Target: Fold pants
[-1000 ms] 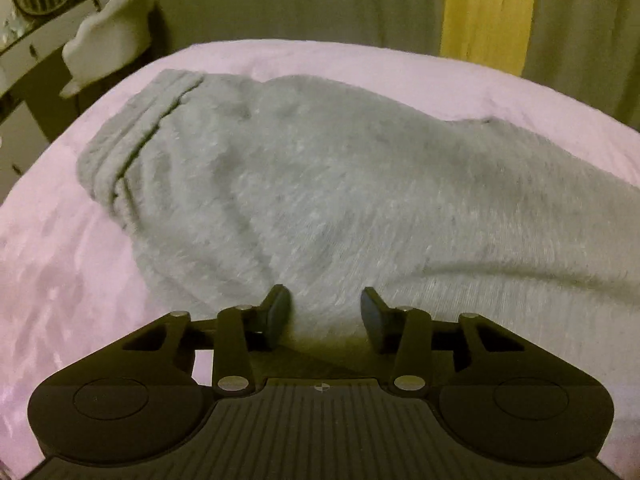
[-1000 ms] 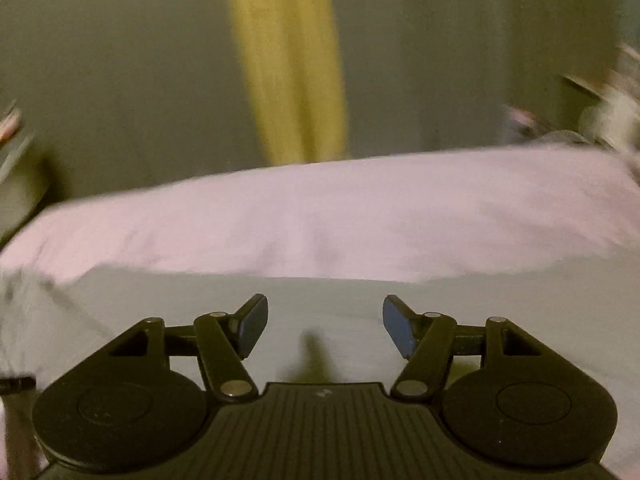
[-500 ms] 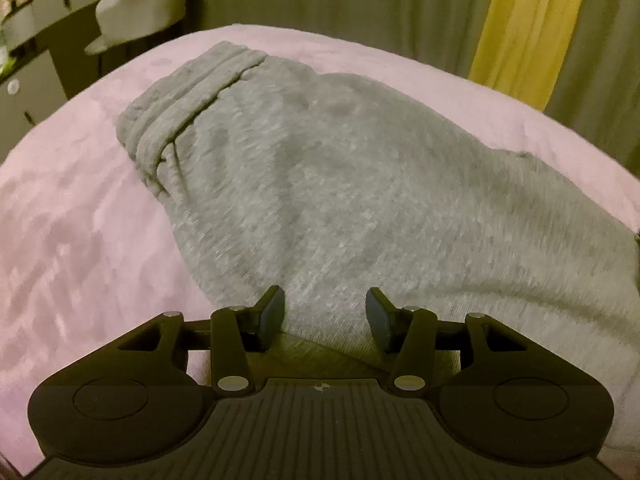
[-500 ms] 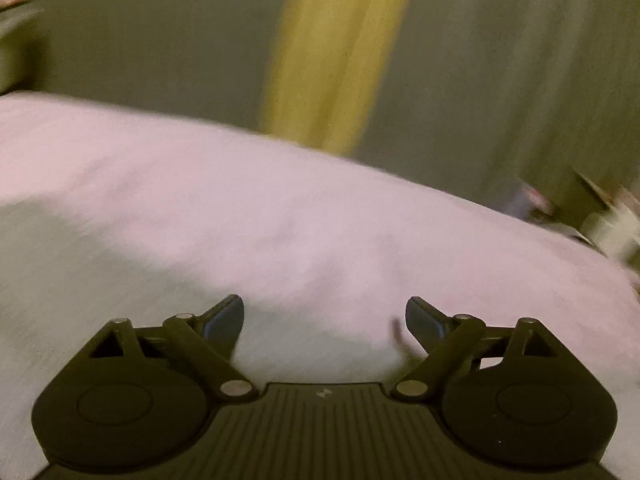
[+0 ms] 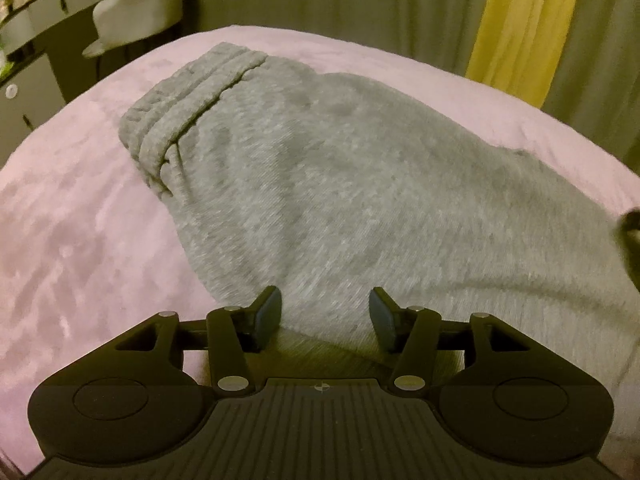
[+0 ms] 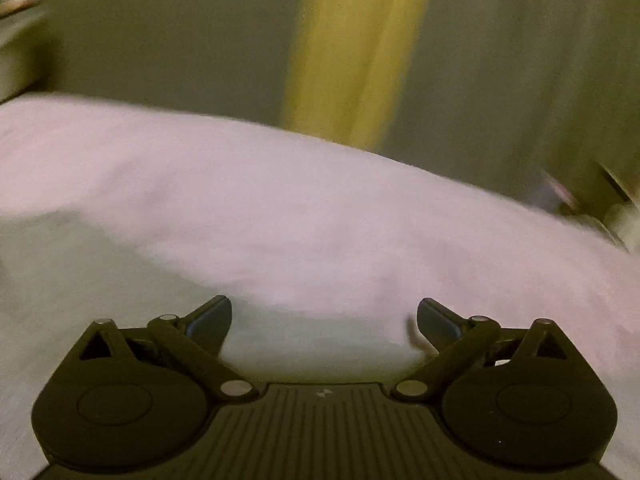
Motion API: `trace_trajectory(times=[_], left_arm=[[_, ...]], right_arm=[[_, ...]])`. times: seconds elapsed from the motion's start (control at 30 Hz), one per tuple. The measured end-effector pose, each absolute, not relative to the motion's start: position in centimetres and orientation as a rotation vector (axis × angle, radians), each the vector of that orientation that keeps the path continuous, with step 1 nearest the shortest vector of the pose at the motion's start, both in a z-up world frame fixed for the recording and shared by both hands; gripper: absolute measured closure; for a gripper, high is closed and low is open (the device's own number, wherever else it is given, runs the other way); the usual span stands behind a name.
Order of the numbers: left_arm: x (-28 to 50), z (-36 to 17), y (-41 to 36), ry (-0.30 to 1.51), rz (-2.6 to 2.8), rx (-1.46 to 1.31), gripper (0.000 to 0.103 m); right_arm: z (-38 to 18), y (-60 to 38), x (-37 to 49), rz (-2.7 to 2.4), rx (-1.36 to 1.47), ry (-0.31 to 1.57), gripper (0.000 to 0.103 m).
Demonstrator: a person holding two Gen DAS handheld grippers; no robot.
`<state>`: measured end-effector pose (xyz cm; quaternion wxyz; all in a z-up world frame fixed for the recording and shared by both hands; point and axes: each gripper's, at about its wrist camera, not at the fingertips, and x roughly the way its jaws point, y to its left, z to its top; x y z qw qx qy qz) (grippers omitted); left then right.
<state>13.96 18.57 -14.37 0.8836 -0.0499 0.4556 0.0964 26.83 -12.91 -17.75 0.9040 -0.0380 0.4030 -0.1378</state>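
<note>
Both tongs, left [image 5: 324,312] and right [image 6: 324,320], just widened, empty; only left view shows pants' [image 5: 360,184] waistband [image 5: 188,108].

Pants [image 5: 360,184]: grey knit cloth, fleecy and matt, with a ribbed waistband [image 5: 188,108] of the same fabric; bed cover [image 5: 72,240]: pink plush cloth with a soft, patchy sheen where the nap lies unevenly. Left gripper [image 5: 324,312] and right gripper [image 6: 324,320]: matt black plastic bodies with ridged centre plates, small shiny metal pivot pins, and dull bluish fingertip pads (material not resolvable). Curtains [image 5: 520,20] behind: matt draped cloth, yellow beside grey-green.
</note>
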Motion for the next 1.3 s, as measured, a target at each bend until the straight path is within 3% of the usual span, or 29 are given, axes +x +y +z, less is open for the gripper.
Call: trace_trajectory(times=[0.1, 0.43, 0.53, 0.77, 0.93, 1.03, 1.17, 1.27, 1.3], left_arm=[[13.2, -13.6, 17.8, 0.942, 0.184, -0.048, 0.051], [14.6, -12.7, 12.6, 0.966, -0.12, -0.139, 0.047], [16.1, -14.3, 10.6, 1.051, -0.11, -0.096, 0.049], [13.4, -14.6, 8.9, 1.082, -0.072, 0.071, 0.048], [12.6, -14.3, 10.2, 1.194, -0.033, 0.032, 0.047], [11.7, -13.5, 10.9, 1.201, -0.022, 0.002, 0.053], [10.4, -12.0, 10.6, 1.083, -0.031, -0.028, 0.043], [9.7, -11.8, 10.1, 0.995, -0.053, -0.064, 0.039], [9.8, -11.8, 10.0, 0.981, -0.05, -0.076, 0.038]], right_arm=[[-15.4, -18.2, 24.2, -0.316, 0.055, 0.798, 0.014], [-13.2, -36.2, 5.5, -0.684, 0.231, 0.814, 0.01], [-13.7, -38.7, 0.8, -0.741, 0.28, 0.832, 0.009], [-13.6, -42.9, -2.7, -0.805, 0.431, 0.829, 0.006], [-14.4, -44.1, -4.8, -0.812, 0.526, 0.84, 0.006], [-15.3, -45.4, -4.8, -0.798, 0.519, 0.878, 0.006], [-15.1, -47.2, -5.2, -0.78, 0.546, 0.824, 0.007], [-13.6, -48.2, -3.8, -0.721, 0.57, 0.746, 0.02], [-13.1, -48.5, -3.0, -0.693, 0.567, 0.723, 0.034]])
